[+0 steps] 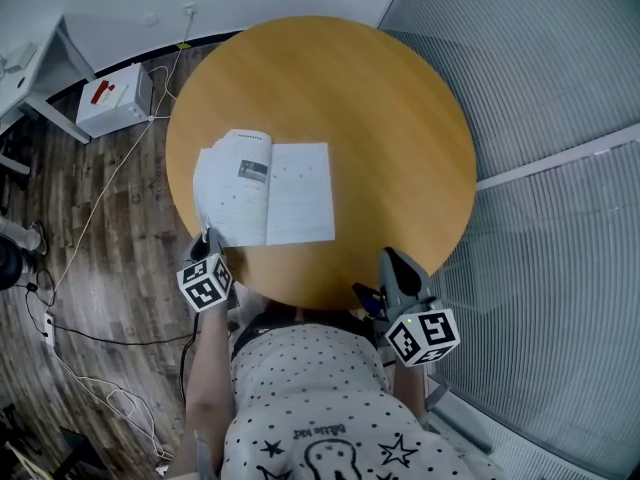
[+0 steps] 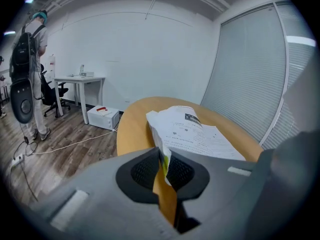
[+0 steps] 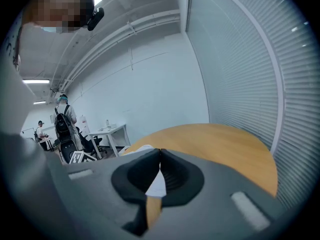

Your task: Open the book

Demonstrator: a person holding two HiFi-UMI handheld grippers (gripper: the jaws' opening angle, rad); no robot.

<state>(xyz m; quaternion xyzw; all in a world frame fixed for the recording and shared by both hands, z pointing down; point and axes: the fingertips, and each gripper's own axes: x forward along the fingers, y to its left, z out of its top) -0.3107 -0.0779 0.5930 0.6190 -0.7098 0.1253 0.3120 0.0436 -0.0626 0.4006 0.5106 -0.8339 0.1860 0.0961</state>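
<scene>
Because the book (image 1: 268, 190) looks thin and soft-covered, with limp white printed leaves (image 2: 192, 130), it should weigh little, bend rather than hinge, and crease or tear if tugged, so a leaf's free outer edge seems the place to hold. It lies spread open near the left edge of the round table (image 1: 390, 118), which is smooth honey-coloured wood. The left gripper (image 1: 207, 240) has its dark ribbed jaws pinched on a few curling leaves at the book's near left corner. The right gripper (image 1: 392, 264), by the table's near edge, is closed on nothing.
</scene>
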